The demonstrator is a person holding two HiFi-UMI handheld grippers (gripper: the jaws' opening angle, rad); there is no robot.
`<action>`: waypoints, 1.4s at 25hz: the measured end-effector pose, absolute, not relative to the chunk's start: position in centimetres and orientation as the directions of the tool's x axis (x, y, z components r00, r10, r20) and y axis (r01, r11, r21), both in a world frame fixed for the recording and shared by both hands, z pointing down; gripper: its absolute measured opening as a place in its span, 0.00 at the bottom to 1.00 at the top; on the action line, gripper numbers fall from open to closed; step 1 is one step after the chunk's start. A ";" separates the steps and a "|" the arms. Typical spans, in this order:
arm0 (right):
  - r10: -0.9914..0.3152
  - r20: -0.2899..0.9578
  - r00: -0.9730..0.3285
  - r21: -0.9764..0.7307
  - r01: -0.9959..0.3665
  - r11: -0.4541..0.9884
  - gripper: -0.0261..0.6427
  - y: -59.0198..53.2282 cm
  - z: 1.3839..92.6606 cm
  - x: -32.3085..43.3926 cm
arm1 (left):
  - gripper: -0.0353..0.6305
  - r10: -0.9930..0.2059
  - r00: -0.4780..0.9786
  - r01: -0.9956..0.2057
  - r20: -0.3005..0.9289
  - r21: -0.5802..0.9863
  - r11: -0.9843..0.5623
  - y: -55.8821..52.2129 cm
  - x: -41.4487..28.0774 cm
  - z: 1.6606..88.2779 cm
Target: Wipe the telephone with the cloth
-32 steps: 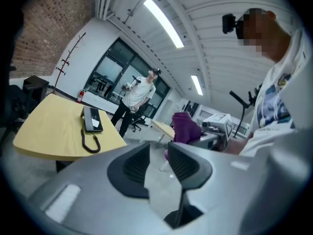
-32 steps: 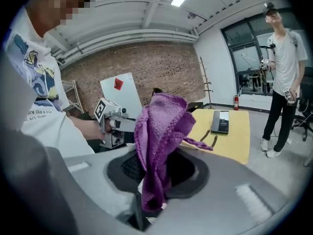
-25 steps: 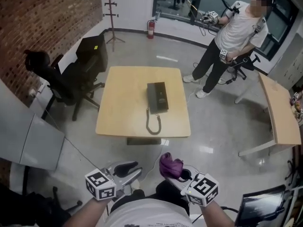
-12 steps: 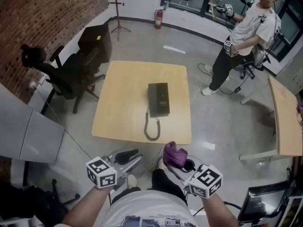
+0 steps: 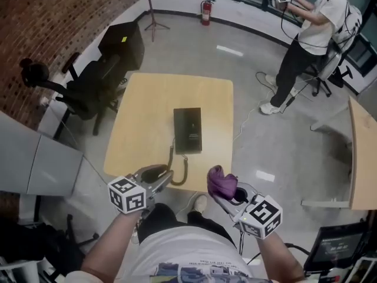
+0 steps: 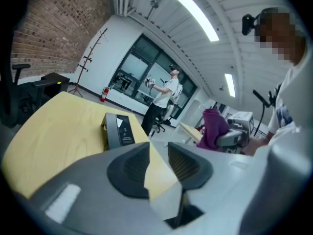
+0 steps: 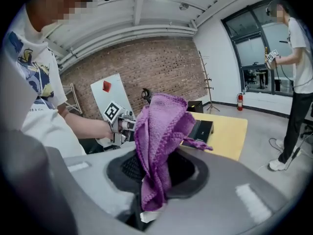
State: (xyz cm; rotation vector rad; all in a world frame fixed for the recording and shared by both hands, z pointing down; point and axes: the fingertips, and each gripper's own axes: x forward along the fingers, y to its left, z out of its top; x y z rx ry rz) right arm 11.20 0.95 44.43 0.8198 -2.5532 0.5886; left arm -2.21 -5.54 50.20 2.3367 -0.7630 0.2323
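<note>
Purple terry cloth: soft, limp, light; pinched in the right hand-held gripper, just off the near edge of the pale wooden worktop.
Black rectangular desk telephone: rigid, smooth, probably slides when wiped; mid-worktop.
Left hand-held gripper: jaws slightly apart, just opened further, empty; best steadies the telephone's long sides.

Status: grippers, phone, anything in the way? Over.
Left gripper empty, jaws apart, just opened slightly. Right gripper shut on cloth. Phone on table, not yet touched. Nothing in the way.
</note>
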 end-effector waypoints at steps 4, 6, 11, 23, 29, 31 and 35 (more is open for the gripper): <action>-0.452 0.484 -0.749 -0.290 -0.625 0.725 0.17 -0.4 45.1 12.5 | 0.24 -0.457 0.797 -0.604 0.396 0.548 -0.579 -8.1 -2.0 52.2; -0.466 0.483 -0.742 -0.294 -0.638 0.711 0.17 -1.3 45.3 12.8 | 0.25 -0.448 0.793 -0.609 0.413 0.558 -0.564 -9.7 -2.4 53.3; -0.509 0.486 -0.711 -0.297 -0.682 0.669 0.17 -2.6 45.0 13.2 | 0.26 -0.408 0.792 -0.611 0.455 0.575 -0.544 -14.1 -2.6 56.3; -0.589 0.551 -0.591 -0.288 -0.797 0.531 0.17 -4.3 45.7 11.9 | 0.31 -0.299 0.851 -0.526 0.433 0.715 -0.461 -21.0 -1.5 63.3; -0.607 0.586 -0.537 -0.276 -0.836 0.474 0.17 -4.5 45.5 11.0 | 0.32 -0.212 0.901 -0.434 0.379 0.786 -0.440 -21.0 0.9 64.8; -0.612 0.594 -0.523 -0.273 -0.846 0.457 0.17 -4.4 45.4 10.7 | 0.32 -0.194 0.909 -0.416 0.368 0.798 -0.436 -21.0 1.3 65.1; -0.617 0.613 -0.493 -0.268 -0.865 0.424 0.17 -4.4 45.3 10.0 | 0.30 -0.164 0.926 -0.377 0.339 0.822 -0.427 -21.3 2.0 65.1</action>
